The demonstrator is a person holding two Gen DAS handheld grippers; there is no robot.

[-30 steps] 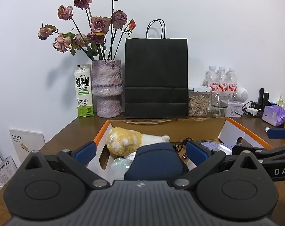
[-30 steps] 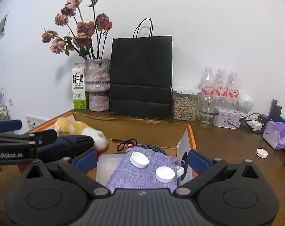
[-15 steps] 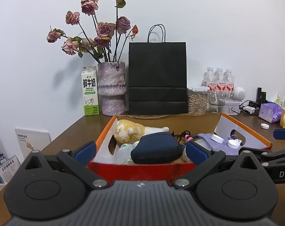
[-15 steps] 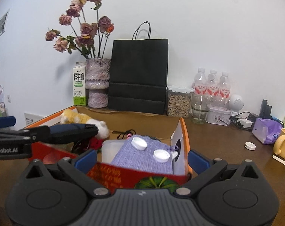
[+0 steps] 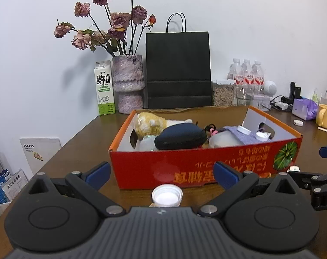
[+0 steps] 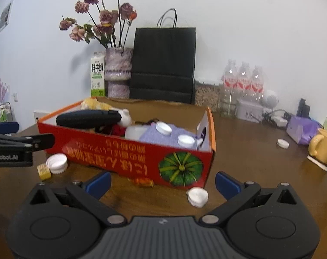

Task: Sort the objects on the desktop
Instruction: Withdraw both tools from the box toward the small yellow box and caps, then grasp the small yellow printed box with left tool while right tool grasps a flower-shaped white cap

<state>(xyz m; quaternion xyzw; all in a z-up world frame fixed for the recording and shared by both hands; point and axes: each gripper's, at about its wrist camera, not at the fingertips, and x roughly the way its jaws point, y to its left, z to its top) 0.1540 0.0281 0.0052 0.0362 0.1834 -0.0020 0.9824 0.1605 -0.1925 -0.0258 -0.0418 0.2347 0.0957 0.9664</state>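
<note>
A red cardboard box (image 5: 206,166) (image 6: 120,153) stands on the brown table. It holds a navy case (image 5: 180,139), a yellow plush toy (image 5: 150,122), a purple cloth with two white lids (image 6: 163,129) and a plastic bottle. My left gripper (image 5: 162,172) is open and empty in front of the box, with a white bottle cap (image 5: 167,195) on the table between its fingers. My right gripper (image 6: 163,180) is open and empty before the box's right corner. A white cap (image 6: 56,163), a yellow cube (image 6: 43,171), an orange candy (image 6: 142,181) and a crumpled white piece (image 6: 197,196) lie there.
At the back stand a milk carton (image 5: 104,87), a vase of dried roses (image 5: 129,83), a black paper bag (image 5: 178,70), a jar and water bottles (image 5: 246,75). A yellow mug (image 6: 322,149), a purple pack (image 6: 301,130) and a white lid (image 6: 282,143) are at the right.
Both grippers have pulled back and away from over the box to in front of it. The navy case now lies in the box, free of the left gripper.
</note>
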